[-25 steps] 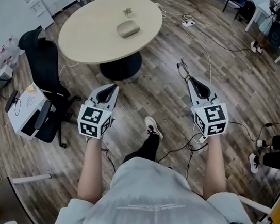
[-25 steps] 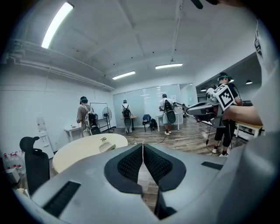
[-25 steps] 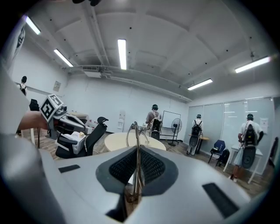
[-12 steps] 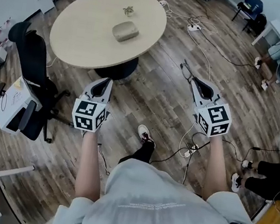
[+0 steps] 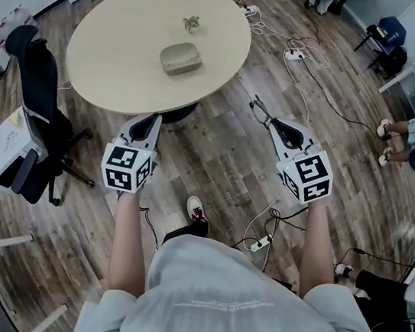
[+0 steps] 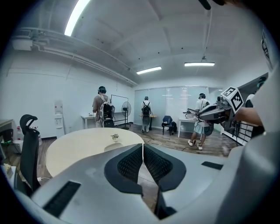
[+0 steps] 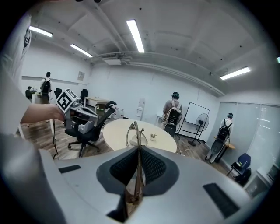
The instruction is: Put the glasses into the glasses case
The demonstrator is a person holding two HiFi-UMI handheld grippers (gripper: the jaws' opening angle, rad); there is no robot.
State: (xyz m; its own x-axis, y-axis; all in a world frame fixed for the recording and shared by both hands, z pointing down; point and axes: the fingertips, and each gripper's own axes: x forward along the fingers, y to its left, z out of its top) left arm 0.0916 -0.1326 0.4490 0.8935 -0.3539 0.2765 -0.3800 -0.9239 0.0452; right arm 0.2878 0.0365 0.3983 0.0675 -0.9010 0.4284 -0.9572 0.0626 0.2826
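A greenish-grey glasses case lies closed on the round beige table, far ahead of both grippers. My right gripper is shut on a pair of thin-framed glasses, held over the wooden floor right of the table. In the right gripper view the glasses stick out past the shut jaws. My left gripper is shut and empty, just short of the table's near edge. From the left gripper view the case shows beyond the shut jaws.
A small potted plant stands on the table behind the case. A black office chair is at the table's left. Cables and a power strip lie on the floor by my feet. Several people stand at the room's far side.
I have walked closer to the table; both grippers have come nearer to its edge. The right gripper still holds the glasses and the left stays shut.
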